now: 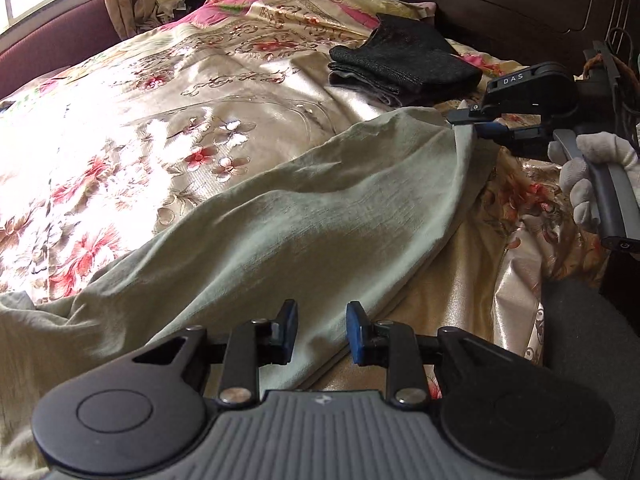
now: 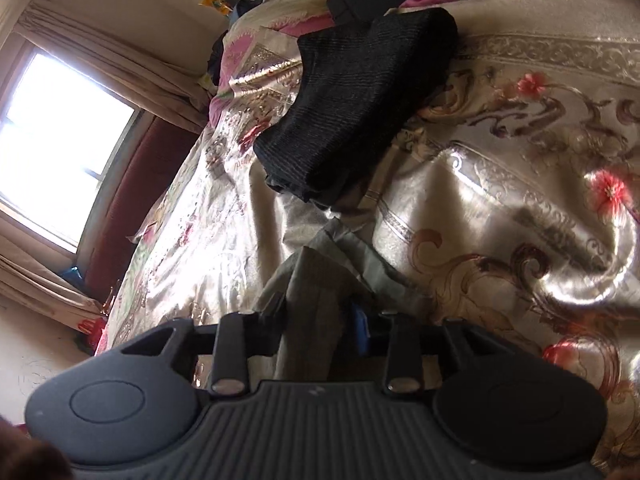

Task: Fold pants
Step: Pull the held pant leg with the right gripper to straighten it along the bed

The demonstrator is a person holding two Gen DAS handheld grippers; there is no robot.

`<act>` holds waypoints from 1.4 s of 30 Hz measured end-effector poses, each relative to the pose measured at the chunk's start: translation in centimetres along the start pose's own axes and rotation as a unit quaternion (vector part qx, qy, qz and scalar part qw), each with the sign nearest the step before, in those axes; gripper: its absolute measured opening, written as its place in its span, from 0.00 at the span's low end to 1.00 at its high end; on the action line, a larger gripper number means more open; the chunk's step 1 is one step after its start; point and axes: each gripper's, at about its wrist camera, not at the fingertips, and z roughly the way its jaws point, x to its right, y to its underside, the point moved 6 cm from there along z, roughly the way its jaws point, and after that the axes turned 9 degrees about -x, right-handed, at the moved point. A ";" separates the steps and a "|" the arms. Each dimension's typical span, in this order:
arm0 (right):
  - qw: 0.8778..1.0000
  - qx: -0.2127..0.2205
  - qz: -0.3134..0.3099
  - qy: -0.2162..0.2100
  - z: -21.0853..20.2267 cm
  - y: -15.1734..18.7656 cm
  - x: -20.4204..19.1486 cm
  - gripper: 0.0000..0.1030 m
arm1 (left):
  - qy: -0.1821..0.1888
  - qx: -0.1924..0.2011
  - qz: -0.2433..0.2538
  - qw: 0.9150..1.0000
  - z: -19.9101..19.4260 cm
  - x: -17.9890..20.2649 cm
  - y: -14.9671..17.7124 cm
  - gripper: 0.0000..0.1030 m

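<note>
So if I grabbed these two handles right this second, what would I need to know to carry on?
Right claw: clamped on one end of the pale green pants, near the folded dark garment.
Left claw: open, fingers straddling the pants' near edge, gripping nothing.
Pants: stretched lengthwise across the floral bedspread, far end bunched at the left.
Done: one end picked up; no fold visible yet.
Left: grip the near edge with the left claw, fold the pants over, probably set them by the dark garment.
</note>
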 end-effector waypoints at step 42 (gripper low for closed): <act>0.981 -0.024 0.170 -0.090 1.1 3.8 3.7 0.05 | 0.019 0.017 -0.060 0.998 -1.2 -2.5 2.9 0.48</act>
